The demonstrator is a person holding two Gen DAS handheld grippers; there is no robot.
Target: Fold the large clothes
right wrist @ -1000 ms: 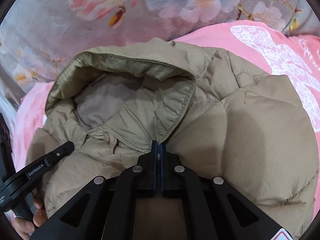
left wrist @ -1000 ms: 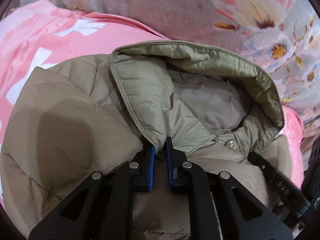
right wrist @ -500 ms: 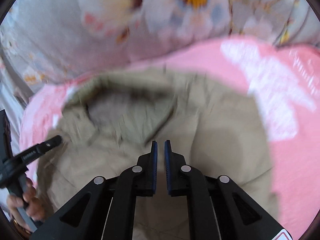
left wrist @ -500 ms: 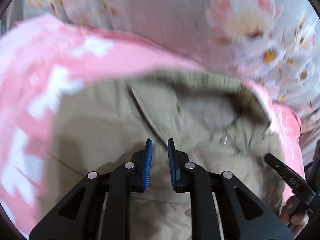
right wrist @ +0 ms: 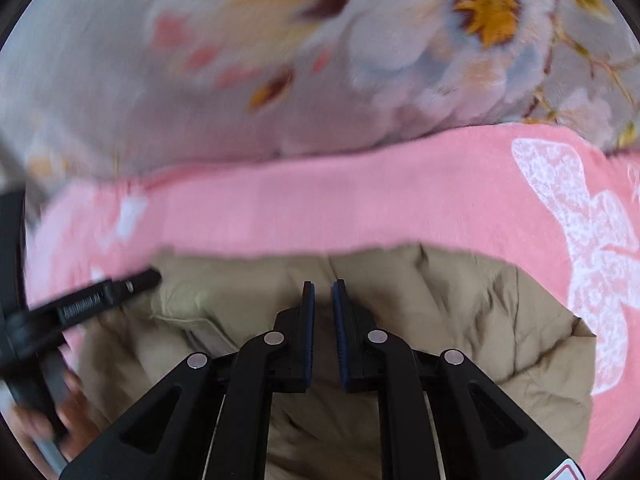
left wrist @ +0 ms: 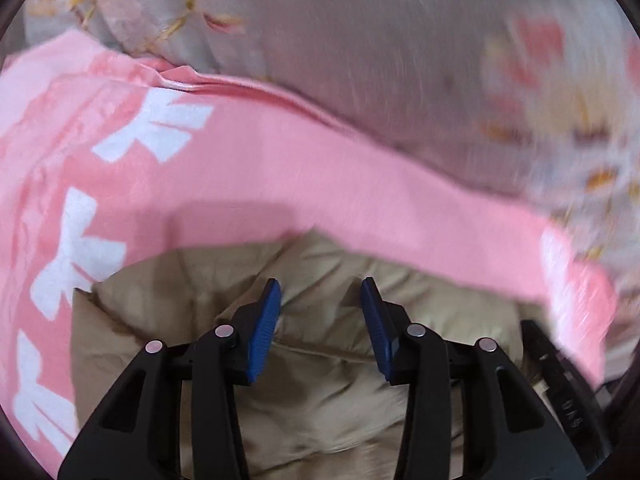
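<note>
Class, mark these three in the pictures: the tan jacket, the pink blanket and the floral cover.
tan jacket (right wrist: 460,312), right wrist view, on its quilted padding.
pink blanket (left wrist: 280,176), left wrist view, on a plain pink stretch.
floral cover (right wrist: 486,16), right wrist view, on a flower's yellow centre.

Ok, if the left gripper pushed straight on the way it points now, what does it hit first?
Most likely the tan puffer jacket: the left gripper, jaws apart and empty, aims at its far edge. Depth is unclear in the blur; slightly higher, it would meet the pink blanket instead.

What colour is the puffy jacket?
The jacket is tan, a light khaki; it shows best in the right wrist view.
</note>
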